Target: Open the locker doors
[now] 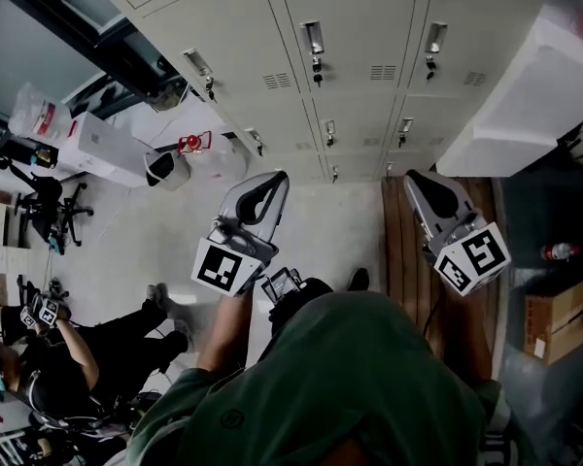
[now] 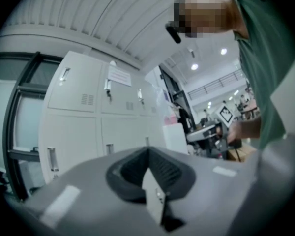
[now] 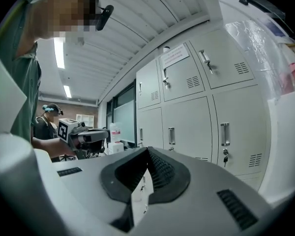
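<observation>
A bank of pale grey locker doors [image 1: 340,76] fills the top of the head view, all of them shut. Each door has a metal handle [image 1: 313,39] with a key under it. My left gripper [image 1: 275,181] and right gripper [image 1: 415,177] are held side by side, well short of the lockers, both shut with nothing between the jaws. In the left gripper view the left gripper [image 2: 148,151] points at the lockers [image 2: 83,112]. In the right gripper view the right gripper [image 3: 147,150] has lockers [image 3: 196,112] behind it, with a keyed handle [image 3: 224,134] to the right.
A large white plastic-wrapped unit [image 1: 525,95] stands at the right next to the lockers. A seated person [image 1: 68,357] with other grippers is at the lower left. A white box [image 1: 102,149], an office chair [image 1: 44,202] and a cardboard box [image 1: 554,323] stand around.
</observation>
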`<state>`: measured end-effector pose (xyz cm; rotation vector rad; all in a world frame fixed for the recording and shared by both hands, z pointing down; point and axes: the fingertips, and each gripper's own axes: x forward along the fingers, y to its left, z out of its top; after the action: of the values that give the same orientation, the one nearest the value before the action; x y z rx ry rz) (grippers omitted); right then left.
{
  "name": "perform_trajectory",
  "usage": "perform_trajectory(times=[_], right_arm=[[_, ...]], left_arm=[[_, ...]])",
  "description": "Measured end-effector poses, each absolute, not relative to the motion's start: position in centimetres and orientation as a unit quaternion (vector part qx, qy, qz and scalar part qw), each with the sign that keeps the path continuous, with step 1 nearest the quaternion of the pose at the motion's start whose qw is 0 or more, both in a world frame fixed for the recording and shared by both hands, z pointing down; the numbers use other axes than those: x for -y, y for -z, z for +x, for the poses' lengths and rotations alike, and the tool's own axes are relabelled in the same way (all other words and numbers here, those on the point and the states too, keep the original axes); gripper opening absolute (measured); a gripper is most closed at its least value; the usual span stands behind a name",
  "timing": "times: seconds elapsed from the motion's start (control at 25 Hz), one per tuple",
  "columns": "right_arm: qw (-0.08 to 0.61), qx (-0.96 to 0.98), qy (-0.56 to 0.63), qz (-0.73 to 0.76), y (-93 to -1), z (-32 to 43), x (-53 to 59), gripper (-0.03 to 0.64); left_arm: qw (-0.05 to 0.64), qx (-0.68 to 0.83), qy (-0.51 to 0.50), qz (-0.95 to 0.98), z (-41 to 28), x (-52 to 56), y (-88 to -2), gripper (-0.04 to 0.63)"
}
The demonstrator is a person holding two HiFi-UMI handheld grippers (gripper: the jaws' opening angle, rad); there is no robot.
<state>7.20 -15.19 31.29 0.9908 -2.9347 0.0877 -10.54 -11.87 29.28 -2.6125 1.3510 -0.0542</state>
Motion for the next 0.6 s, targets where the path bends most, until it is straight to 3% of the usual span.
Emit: perform_trajectory(times=[0.6], right_arm=[[0.02, 0.949, -0.035, 0.312, -31.4, 4.8, 22.6, 0.005]], left_arm=[[0.096, -0.454, 0.022, -0.886, -11.2, 19.2, -29.4, -0.009]])
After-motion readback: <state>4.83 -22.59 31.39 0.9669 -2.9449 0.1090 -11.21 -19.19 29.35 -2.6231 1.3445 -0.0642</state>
